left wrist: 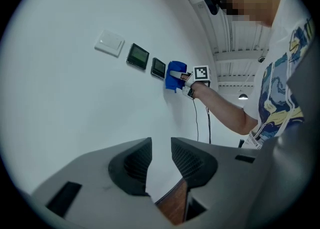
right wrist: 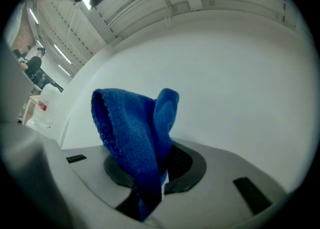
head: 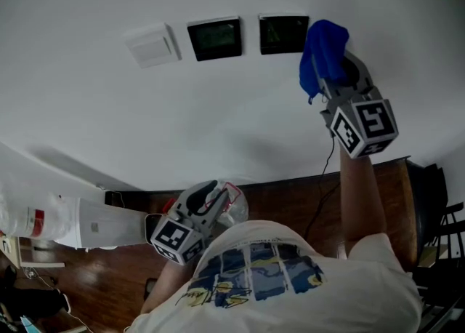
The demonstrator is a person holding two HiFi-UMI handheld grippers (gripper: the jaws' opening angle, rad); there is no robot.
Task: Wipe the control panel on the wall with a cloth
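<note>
- While the right tool [head: 336,77] is held up at the wall [head: 240,106], its two jaws are squeezed tight on the blue cloth [head: 325,51].
- The cloth sticks out past the jaw tips, toward 11 o'clock from the tool.
- It sits just beside the nearest dark control panel [head: 283,34], at the panel's 3 o'clock.
- The left tool [left wrist: 161,148] is low by the person's chest, jaws a little apart, with nothing between them.
</note>
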